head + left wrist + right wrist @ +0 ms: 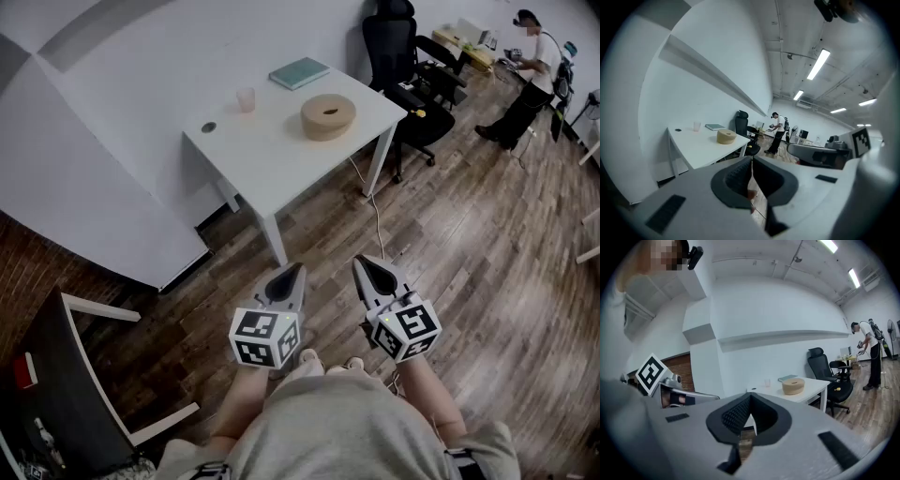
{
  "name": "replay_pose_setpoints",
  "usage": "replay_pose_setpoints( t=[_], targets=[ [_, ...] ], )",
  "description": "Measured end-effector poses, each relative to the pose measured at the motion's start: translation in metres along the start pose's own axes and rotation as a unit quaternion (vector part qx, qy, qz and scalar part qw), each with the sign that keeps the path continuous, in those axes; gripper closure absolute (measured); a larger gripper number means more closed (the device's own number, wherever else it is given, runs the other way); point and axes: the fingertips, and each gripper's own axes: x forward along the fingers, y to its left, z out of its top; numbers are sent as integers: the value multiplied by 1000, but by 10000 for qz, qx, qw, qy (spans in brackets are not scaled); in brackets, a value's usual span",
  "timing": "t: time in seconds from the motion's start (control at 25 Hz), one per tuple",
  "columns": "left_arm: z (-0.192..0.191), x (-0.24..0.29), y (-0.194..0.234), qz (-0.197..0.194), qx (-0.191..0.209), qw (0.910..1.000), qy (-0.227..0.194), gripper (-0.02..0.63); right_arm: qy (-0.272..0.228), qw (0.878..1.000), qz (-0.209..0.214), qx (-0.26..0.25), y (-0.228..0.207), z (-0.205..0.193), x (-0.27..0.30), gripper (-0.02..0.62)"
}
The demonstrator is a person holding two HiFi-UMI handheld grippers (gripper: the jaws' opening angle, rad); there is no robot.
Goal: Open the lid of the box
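The left gripper (298,268) and the right gripper (360,262) are held side by side, close to the operator's body, above the wooden floor (469,244). Both point toward the white counter (281,164) and are well apart from it.

In the left gripper view, the fingers (736,177) are pressed together with nothing between them. In the right gripper view, the fingers (735,416) are likewise closed on each other and hold nothing.

The box (328,116) is a round tan container. It stands upright on the counter near the right-hand edge. Neither gripper touches it. The lid appears to sit on the box, although the seam is too small to make out at this range. A dark mark shows at the centre of the top.

Other items on the counter:
- A teal book (299,72) lies flat at the far edge, behind the box.
- A clear cup (246,99) stands to the left of the box, apart from it.

A black office chair (403,56) stands beside the right end of the counter. A person (527,80) stands in the far right corner of the room.
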Motion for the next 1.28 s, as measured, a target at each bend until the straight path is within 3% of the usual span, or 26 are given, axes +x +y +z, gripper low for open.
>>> replay_pose_setpoints(
  t=[0.16,0.36,0.72,0.96,1.28],
  targets=[
    [-20,-41,-25,102,190,9997,-59,592,-61,9999,-45,-130,29,-10,-44,594],
    [-42,-93,-66,268,109,9994,-212,592,-118,9999,-91,-65,54,-24,-115,594],
    [-96,-166,-133,232,-48,9997,45,592,12,10000,-5,13,96,-59,-217,595],
    [-102,-176,-141,221,-189,9996,18,594,-3,10000,70,-35,101,-61,-231,594],
    [-98,-172,-145,332,120,9994,50,592,43,10000,77,-9,91,-53,-230,592]
  ],
)
